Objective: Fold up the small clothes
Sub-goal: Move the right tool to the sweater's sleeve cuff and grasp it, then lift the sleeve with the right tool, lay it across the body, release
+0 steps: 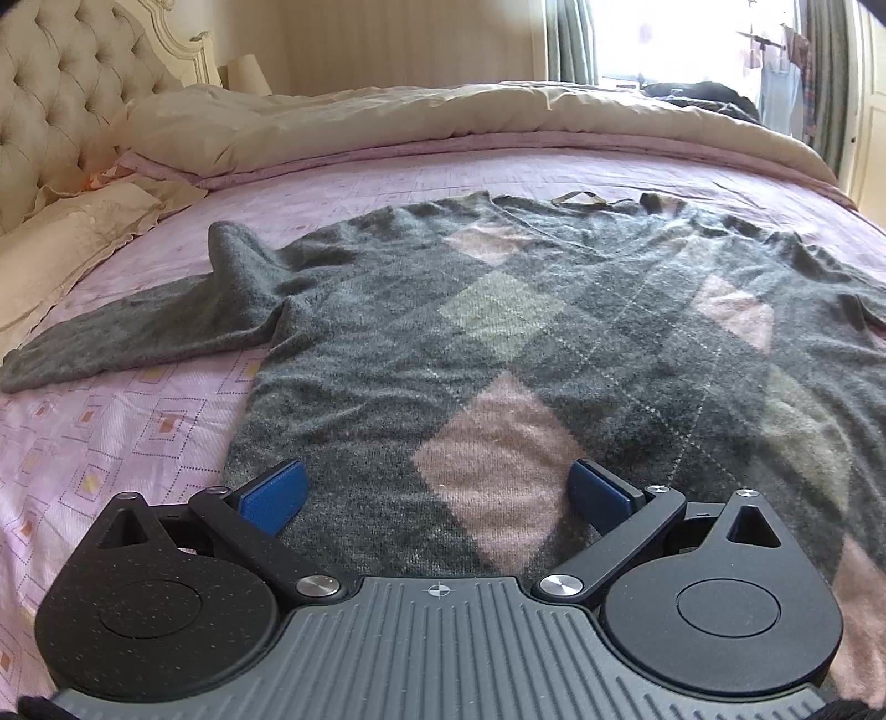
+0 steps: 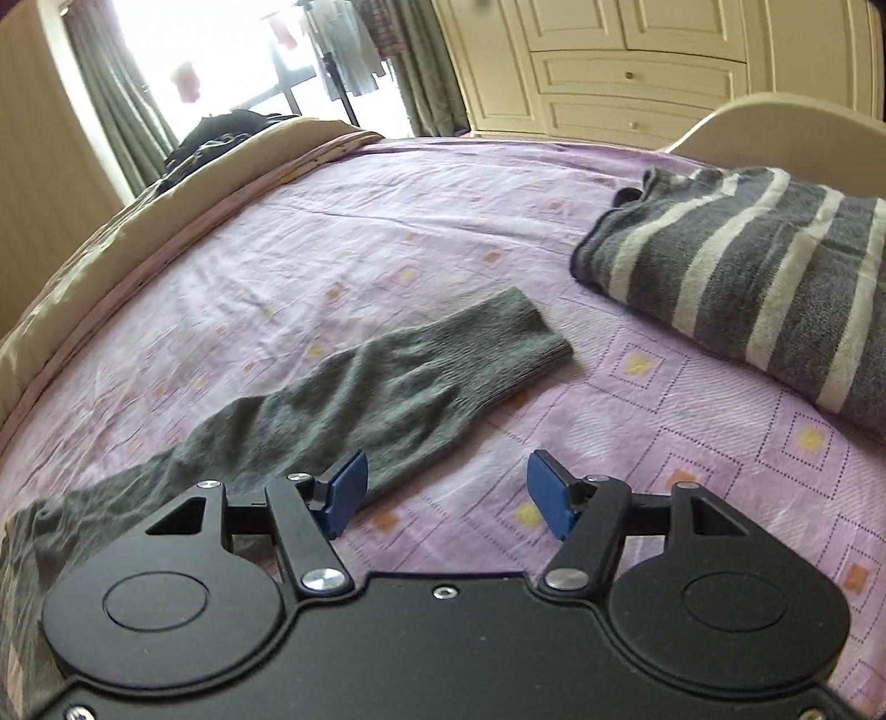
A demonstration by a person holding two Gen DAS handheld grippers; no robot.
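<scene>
Left wrist view: sweater (image 1: 498, 343) is spread flat on the bed (image 1: 111, 443); left tool (image 1: 437, 490) is held apart above its hem. Right tool (image 2: 447, 487) is apart, empty, beside the sleeve (image 2: 387, 387).

Your left wrist camera looks forward and down across the argyle sweater (image 1: 498, 343) toward the window (image 1: 681, 39), close above the hem. Your right wrist camera looks down along the sweater's right sleeve (image 2: 387, 387). Both views share the pink bedsheet (image 1: 138, 432) and window.
</scene>
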